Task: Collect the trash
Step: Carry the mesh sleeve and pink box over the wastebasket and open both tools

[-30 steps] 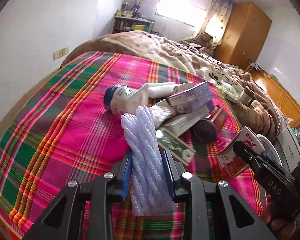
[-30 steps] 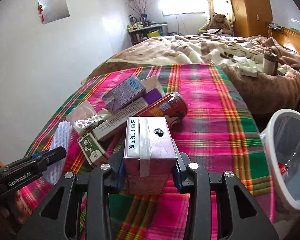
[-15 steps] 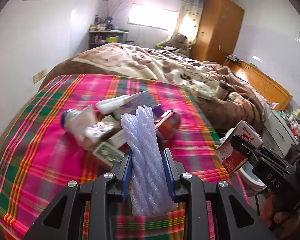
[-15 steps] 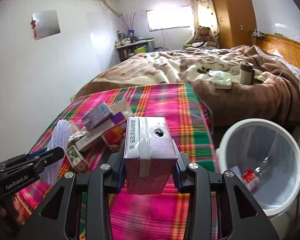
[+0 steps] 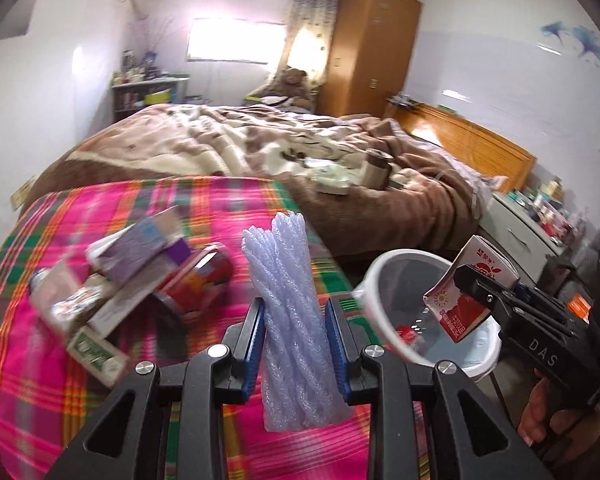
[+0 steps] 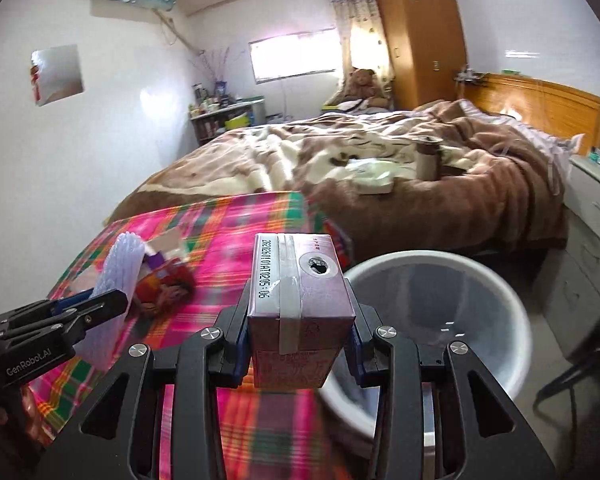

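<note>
Both hands loaded: the left gripper [image 5: 295, 344] pinches a pale lilac foam-net sleeve [image 5: 288, 308] over the plaid bedcover [image 5: 80, 400]; the right gripper [image 6: 300, 340] clamps a maroon drink carton [image 6: 300, 300] beside the white round bin [image 6: 440, 280]. Delivery step; next, centre the carton over the rim and release.

right gripper [image 5: 466, 284]: "DAS" | left gripper [image 6: 108, 302]: "GenRobot.AI" | carton [image 6: 300, 280] top: printed code, not surely legible
</note>
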Motion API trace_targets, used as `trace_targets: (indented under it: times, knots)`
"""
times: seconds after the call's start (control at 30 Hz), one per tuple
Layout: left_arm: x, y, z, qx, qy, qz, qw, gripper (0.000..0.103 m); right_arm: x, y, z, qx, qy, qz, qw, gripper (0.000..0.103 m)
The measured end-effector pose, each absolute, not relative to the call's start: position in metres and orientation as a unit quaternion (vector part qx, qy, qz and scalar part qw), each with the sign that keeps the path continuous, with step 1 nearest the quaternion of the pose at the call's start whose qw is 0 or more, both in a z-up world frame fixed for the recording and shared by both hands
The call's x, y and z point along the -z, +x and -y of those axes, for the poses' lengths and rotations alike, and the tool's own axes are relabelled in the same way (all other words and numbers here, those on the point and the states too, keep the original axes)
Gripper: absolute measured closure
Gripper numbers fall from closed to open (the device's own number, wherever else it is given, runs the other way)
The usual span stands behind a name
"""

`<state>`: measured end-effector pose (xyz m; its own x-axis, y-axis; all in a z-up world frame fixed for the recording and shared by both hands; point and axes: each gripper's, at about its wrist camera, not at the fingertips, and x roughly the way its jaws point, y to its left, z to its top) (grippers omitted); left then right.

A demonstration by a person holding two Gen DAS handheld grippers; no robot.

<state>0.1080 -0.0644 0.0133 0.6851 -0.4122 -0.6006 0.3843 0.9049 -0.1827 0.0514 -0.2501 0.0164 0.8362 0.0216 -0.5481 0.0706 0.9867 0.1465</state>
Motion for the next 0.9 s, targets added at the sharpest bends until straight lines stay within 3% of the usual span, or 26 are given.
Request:
trace_targets:
  times: [0.9]
  knots:
    - [0.015, 0.125, 0.218, 0.329, 0.036, -0.361, 0.872, 0.073, 0.012, 0.051, 0.357, 0.073, 0.11, -0.331, 0.934, 0.064]
